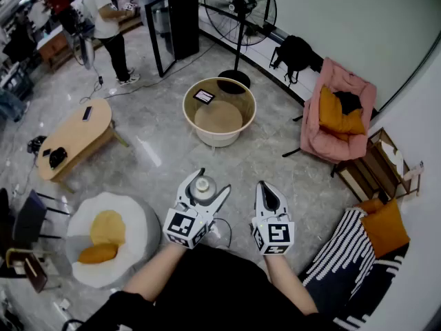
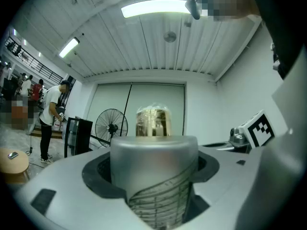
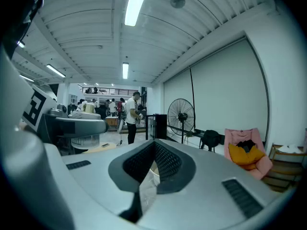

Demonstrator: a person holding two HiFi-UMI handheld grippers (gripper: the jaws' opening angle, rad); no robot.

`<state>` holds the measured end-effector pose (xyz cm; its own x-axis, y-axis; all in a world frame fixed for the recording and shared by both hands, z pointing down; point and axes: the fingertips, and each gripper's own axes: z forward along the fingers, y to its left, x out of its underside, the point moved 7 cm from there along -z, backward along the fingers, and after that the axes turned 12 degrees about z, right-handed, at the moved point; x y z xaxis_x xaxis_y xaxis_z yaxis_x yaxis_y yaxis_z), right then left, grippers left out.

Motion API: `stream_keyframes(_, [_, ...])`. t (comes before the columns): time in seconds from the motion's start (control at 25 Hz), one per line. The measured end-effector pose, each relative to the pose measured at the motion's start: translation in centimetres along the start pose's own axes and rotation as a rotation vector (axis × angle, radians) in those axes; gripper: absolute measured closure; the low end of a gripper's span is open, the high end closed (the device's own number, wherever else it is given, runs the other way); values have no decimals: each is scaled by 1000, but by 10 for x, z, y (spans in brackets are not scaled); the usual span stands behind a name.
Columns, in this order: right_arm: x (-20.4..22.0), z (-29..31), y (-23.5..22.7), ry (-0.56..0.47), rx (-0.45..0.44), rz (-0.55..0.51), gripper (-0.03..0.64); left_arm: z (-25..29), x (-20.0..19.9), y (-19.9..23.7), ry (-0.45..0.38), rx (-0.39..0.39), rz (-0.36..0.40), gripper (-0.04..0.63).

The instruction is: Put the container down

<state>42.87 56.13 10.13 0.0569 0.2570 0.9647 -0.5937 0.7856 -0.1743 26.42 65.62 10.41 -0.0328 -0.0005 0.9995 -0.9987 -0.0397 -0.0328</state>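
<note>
Floor [image 1: 155,161] straight ahead of both sets of fingers is wide open till the round basket table [image 1: 186,109] further out. The container [image 1: 203,190] plugs the gap between the left gripper [image 1: 207,183] fingers. White pouf [image 1: 141,219] sits off their left, and a pink chair [image 1: 341,147] is well right of the right gripper [image 1: 265,186] fingers.

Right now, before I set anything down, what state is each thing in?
Container: upright, off the floor, gripped, not yet set down.
Left gripper: fingers closed on the container.
Right gripper: fingers shut, holding nothing.
Fan: standing upright; can't tell whether it's running.
Round table: standing, with a flat screen device lying on top.
</note>
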Motion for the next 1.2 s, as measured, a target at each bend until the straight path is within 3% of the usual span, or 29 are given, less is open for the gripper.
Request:
stream_keyframes(0.28, [7, 5, -21, 8, 7, 64, 595, 16, 5, -3, 14, 10, -2, 244])
stream_keyframes(0.64, [6, 50, -54, 14, 54, 45, 595, 62, 22, 19, 26, 36, -20, 244])
stream_keyframes(0.84, [-2, 107, -64, 15, 71, 62, 595, 101, 30, 65, 28, 44, -29, 244])
stream_keyframes(1.2, [-25, 251, -82, 82, 22, 6, 595, 182, 59, 172, 54, -17, -72, 244])
